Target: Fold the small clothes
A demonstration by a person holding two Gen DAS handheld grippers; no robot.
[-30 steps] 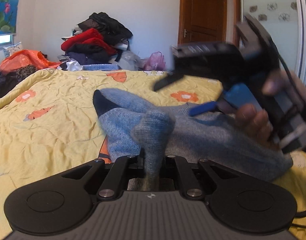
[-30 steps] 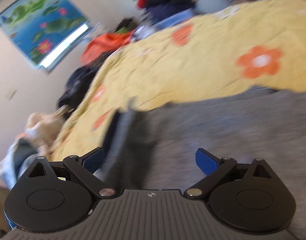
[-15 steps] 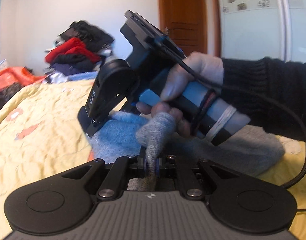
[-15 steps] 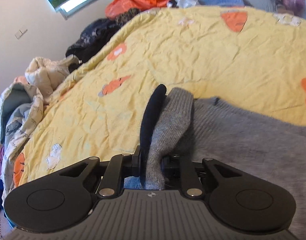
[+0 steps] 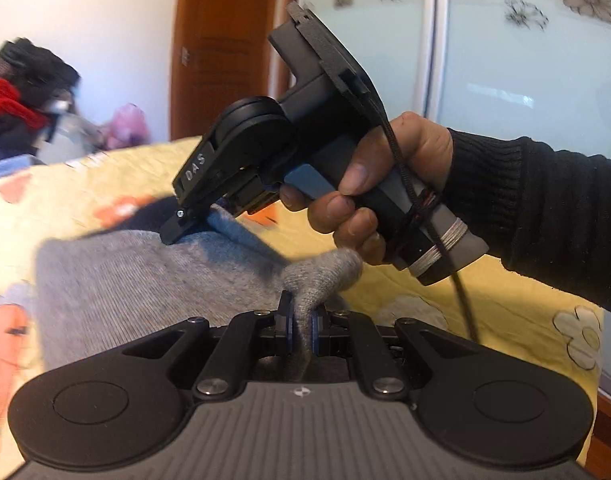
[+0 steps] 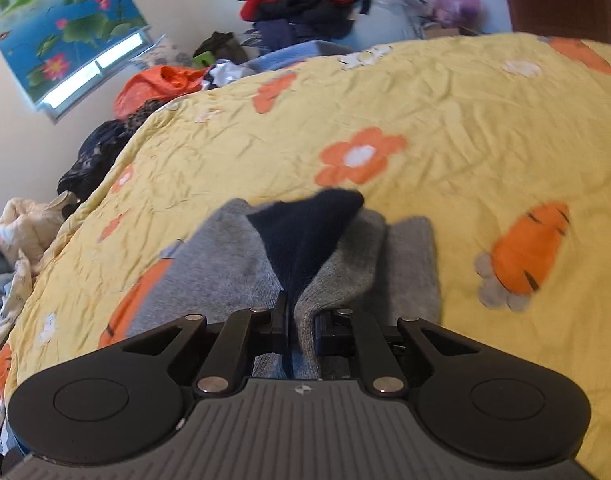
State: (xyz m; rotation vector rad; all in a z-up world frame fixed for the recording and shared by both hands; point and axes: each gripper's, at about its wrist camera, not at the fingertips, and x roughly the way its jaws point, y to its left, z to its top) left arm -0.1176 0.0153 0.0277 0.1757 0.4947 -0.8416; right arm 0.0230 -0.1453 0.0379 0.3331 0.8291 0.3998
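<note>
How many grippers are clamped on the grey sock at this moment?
2. The left gripper pinches one bunched end of the grey sock; the right gripper clamps the dark-tipped end, above the yellow bedspread.

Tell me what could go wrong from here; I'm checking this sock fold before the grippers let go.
1. The left gripper pinches only a small bunch of the grey sock, so the fabric may slip out if pulled.
2. The right gripper clamps the sock's navy toe over the grey layers; releasing unevenly could leave the fold crooked.
3. The wrinkled yellow bedsheet could drag the sock and bunch it.
</note>
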